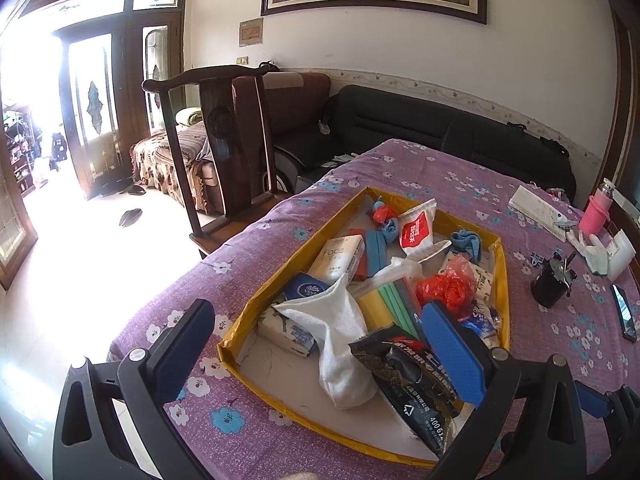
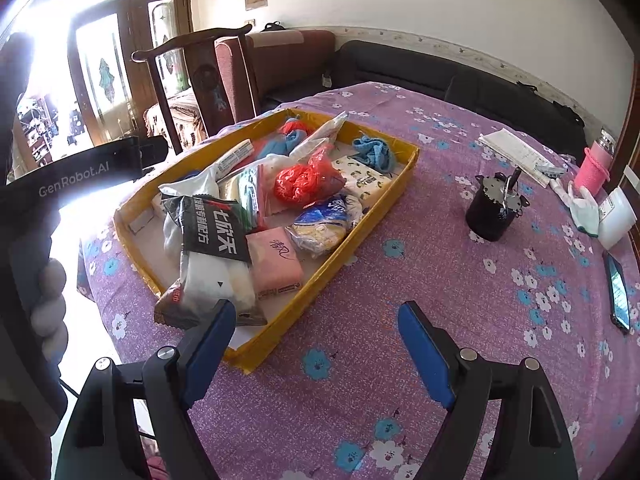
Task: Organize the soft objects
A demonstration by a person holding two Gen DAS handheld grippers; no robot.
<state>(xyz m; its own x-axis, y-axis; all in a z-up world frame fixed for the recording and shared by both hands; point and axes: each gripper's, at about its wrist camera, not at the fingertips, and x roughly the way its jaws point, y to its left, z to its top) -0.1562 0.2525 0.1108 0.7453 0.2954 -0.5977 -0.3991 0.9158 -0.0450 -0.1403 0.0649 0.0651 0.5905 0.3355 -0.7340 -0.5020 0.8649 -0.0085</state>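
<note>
From my left camera, my left gripper [image 1: 320,344] tips down over the near end of the yellow cardboard tray [image 1: 236,354]. Its jaws stand wide apart and hold nothing. One blue pad [image 1: 454,354] hangs over a shiny black packet [image 1: 408,376]; I cannot tell if it touches. A soft white sock [image 1: 340,340] lies floppy beside the packet. Farther in are a crinkly red plastic bag [image 1: 440,290], a fuzzy blue cloth [image 1: 466,242] at the far right and a pale tissue pack [image 1: 340,258] on the left. The tray sits on a purple cloth with flowers [image 1: 440,172].

From my right camera, my right gripper [image 2: 320,344] tips down over the purple cloth [image 2: 400,280], just right of the tray's near corner [image 2: 256,354]. Its jaws are wide apart and empty. The soft things are heaped in the tray to the left: the black packet [image 2: 212,220] on the sock [image 2: 218,276], a flat pink pack [image 2: 274,262] and the red bag [image 2: 298,180]. A round black cup [image 2: 490,212] stands far right. At the left edge my fingers [image 2: 50,300] wrap the other gripper's handle.
</note>
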